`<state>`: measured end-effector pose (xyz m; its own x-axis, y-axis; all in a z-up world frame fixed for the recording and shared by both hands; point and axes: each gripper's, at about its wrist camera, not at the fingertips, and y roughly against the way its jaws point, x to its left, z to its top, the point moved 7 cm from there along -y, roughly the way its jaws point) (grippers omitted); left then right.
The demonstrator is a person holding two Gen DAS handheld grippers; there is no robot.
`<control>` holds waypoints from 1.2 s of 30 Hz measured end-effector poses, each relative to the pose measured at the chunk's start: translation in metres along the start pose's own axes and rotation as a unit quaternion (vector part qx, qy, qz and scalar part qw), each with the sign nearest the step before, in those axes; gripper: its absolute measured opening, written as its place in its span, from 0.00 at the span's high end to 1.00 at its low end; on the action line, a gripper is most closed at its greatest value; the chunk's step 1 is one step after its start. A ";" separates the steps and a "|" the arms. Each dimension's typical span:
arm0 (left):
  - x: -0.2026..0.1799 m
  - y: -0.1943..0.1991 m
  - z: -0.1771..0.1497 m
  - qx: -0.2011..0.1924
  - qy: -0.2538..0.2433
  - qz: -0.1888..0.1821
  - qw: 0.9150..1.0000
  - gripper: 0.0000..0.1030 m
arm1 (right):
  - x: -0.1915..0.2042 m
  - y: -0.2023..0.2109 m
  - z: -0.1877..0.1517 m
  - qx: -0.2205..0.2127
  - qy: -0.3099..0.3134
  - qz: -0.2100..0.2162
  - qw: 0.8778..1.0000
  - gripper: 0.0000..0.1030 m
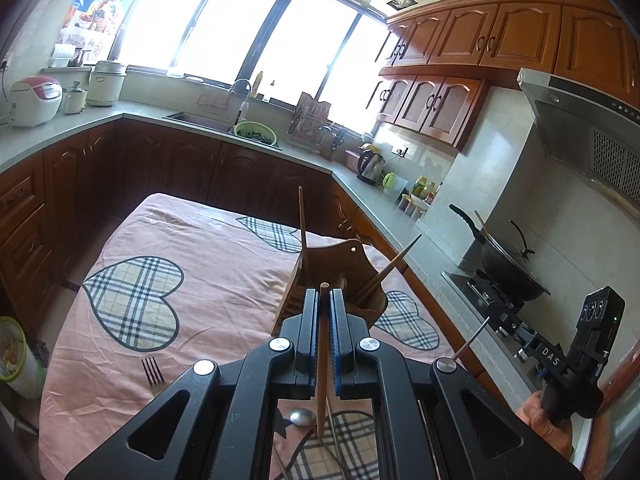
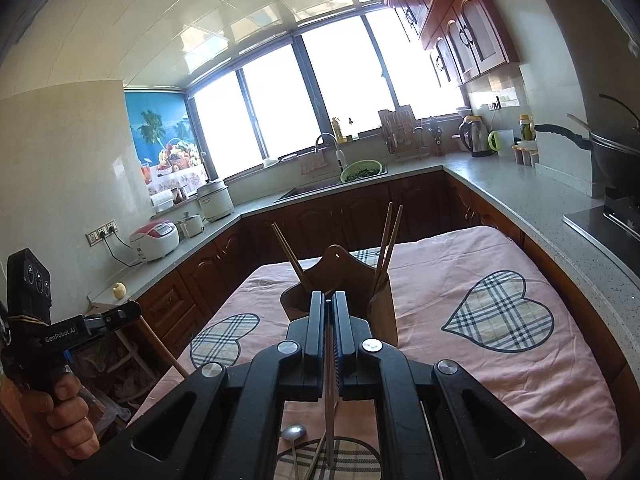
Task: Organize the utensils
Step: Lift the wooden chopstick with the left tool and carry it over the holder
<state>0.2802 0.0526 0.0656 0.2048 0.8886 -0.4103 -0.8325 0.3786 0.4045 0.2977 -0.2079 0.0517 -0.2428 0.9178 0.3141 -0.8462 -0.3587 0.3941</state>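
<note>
A wooden utensil holder (image 1: 340, 272) (image 2: 340, 276) stands on the pink cloth with heart patches, and several wooden chopsticks (image 1: 303, 220) (image 2: 389, 236) lean in it. My left gripper (image 1: 325, 294) is shut on one upright wooden chopstick (image 1: 322, 360), just in front of the holder. My right gripper (image 2: 330, 296) is shut on a thin metal stick (image 2: 330, 400), also close before the holder. A fork (image 1: 153, 372) lies on the cloth to the left. A metal spoon (image 1: 302, 416) (image 2: 294, 432) lies below the grippers.
Grey countertop (image 2: 520, 196) runs along the far and right sides of the table. A stove with a black wok (image 1: 508, 268) is at the right, and a sink with a green colander (image 2: 362, 170) at the back. A person's hand (image 2: 68, 412) holds the left gripper's handle.
</note>
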 end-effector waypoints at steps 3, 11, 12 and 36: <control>0.002 -0.003 0.007 -0.009 0.000 -0.001 1.000 0.97 | -0.002 -0.002 0.008 -0.011 -0.001 -0.001 1.000 0.96; 0.006 -0.012 0.031 -0.039 -0.004 -0.002 0.999 0.97 | -0.001 -0.010 0.035 -0.038 0.002 -0.001 0.999 0.96; 0.005 -0.013 0.035 -0.043 -0.006 -0.003 0.999 0.97 | -0.001 -0.011 0.039 -0.042 0.003 -0.001 0.999 0.96; 0.020 -0.097 0.101 -0.108 -0.006 -0.014 0.994 0.97 | -0.020 -0.060 0.118 -0.114 -0.010 -0.031 0.993 0.96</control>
<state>0.4168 0.0599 0.1004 0.2344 0.8822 -0.4085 -0.9173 0.3399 0.2076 0.4093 -0.2250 0.1233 -0.1793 0.9325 0.3135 -0.9454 -0.2515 0.2073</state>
